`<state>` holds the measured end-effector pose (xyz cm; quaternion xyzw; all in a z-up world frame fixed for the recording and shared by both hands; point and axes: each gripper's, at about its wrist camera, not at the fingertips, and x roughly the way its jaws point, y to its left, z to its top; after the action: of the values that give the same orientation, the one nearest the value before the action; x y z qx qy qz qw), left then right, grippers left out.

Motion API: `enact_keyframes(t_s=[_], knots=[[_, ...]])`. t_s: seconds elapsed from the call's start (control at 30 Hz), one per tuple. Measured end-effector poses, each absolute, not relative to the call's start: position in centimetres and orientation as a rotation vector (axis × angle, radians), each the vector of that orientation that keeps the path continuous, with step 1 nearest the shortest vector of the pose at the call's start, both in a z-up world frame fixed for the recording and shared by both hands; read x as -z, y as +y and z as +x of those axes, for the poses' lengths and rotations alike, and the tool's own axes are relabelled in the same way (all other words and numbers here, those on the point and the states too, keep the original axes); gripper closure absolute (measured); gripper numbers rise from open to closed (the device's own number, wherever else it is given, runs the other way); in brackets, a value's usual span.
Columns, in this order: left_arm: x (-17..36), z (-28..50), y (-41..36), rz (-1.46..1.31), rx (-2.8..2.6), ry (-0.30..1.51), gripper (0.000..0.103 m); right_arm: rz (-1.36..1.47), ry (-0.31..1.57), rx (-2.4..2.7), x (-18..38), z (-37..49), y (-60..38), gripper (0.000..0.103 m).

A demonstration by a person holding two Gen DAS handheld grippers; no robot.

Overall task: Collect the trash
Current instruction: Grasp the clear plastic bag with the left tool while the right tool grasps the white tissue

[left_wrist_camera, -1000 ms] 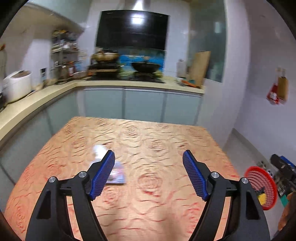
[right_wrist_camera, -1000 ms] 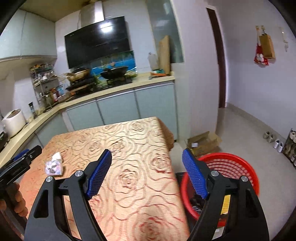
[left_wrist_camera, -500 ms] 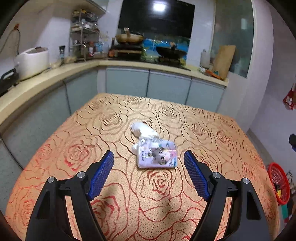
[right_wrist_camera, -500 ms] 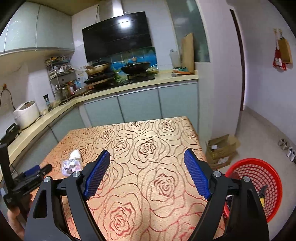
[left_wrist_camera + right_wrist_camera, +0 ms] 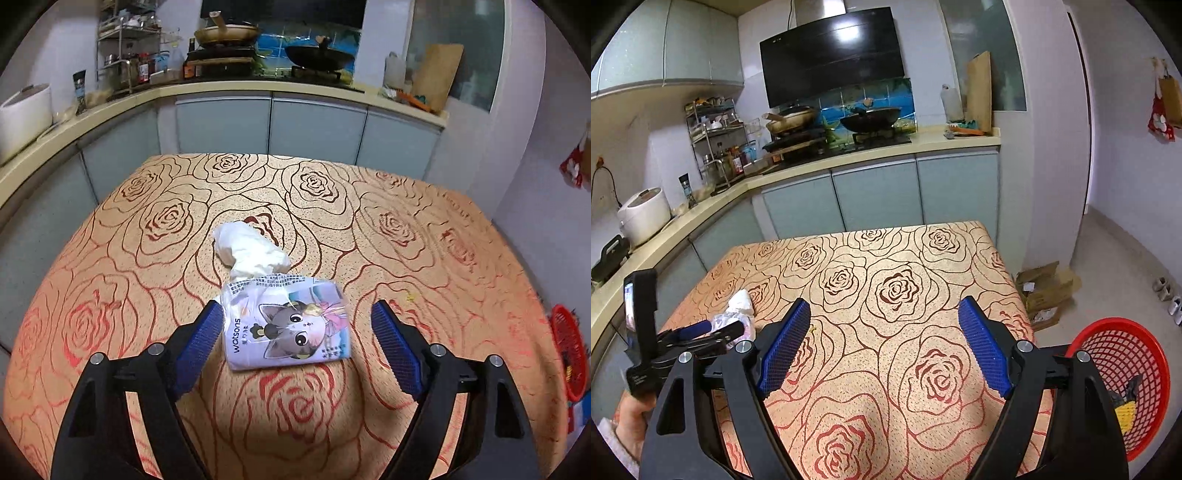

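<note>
Kitchen table (image 5: 424, 236) in rose cloth carries a tissue pack (image 5: 286, 325) between the widening, unclenched left gripper (image 5: 297, 325); crumpled tissue (image 5: 249, 251) touches the pack's far edge; right gripper (image 5: 884, 339) gapes empty.

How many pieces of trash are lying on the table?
2: a crumpled white tissue near the table's middle, and a tissue packet with a cat picture just in front of it, touching it, between the open left gripper's fingers.

Ahead of my gripper I see a rose-patterned tablecloth (image 5: 905, 295), beyond it a counter (image 5: 871, 155) bearing two woks (image 5: 871, 118), a spice rack (image 5: 713, 144) and a white rice cooker (image 5: 644, 216) far left.
</note>
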<state>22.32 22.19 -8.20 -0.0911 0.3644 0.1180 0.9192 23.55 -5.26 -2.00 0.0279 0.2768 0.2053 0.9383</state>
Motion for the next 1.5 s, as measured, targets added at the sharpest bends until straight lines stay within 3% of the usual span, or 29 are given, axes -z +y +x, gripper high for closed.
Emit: enact_keyframes(t_s=[0.37,0.5,0.6,1.5], knots=[[9.9,23.1,24.4,-0.209,-0.293,0.817,0.025,0.038,0.585,-0.462,2.5,24.3,-2.8,0.023],[10.5,22.8,26.0,-0.267,-0.306,0.852,0.067,0.030,0.585,-0.473,2.6,24.3,-2.4,0.023],[10.4,22.1,26.8,-0.291,-0.308,0.838,0.073,0.024,0.586,-0.480,2.5,24.2,-1.9,0.023],[5.3,14.9,30.3,-0.284,-0.390,0.589,0.078,-0.047,0.631,-0.625,3.7,24.7,8.1,0.023]])
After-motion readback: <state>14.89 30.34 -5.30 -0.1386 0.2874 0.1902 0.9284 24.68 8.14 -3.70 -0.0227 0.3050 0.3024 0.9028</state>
